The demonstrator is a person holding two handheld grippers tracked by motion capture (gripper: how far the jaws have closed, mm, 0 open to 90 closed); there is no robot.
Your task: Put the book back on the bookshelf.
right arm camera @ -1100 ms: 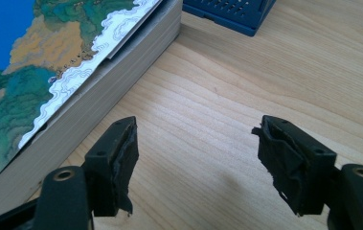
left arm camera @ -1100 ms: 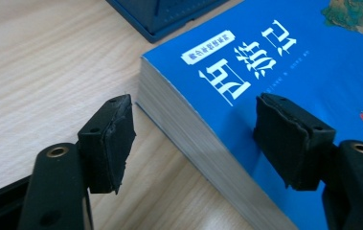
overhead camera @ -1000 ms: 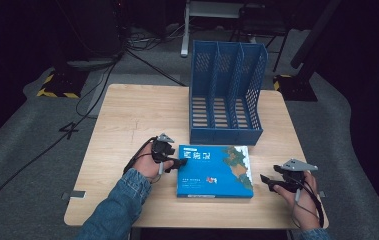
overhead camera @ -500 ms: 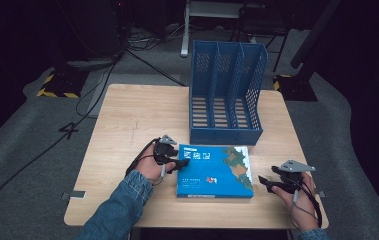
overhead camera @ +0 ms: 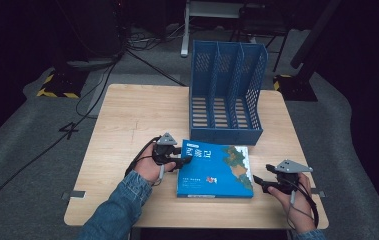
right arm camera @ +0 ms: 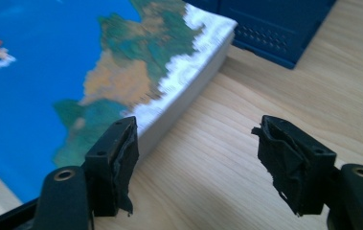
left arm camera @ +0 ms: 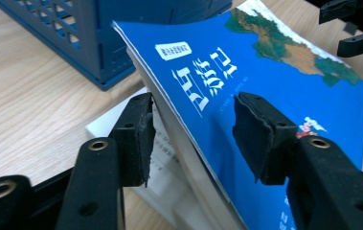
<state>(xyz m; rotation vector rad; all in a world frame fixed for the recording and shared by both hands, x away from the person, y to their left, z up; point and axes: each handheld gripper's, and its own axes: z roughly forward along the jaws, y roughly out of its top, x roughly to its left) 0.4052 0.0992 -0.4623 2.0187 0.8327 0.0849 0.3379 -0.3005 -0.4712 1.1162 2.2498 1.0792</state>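
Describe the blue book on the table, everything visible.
The book is a thick paperback with a glossy blue cover, white title characters and a map picture. It lies flat on the wooden table just in front of the blue file rack. The left gripper has its open jaws around the lifted cover edge.

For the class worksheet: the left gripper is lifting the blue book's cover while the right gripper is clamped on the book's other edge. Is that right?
Not quite. The left gripper does straddle the lifted cover of the blue book, but the right gripper is open beside the book's edge, holding nothing, as the right gripper view shows.
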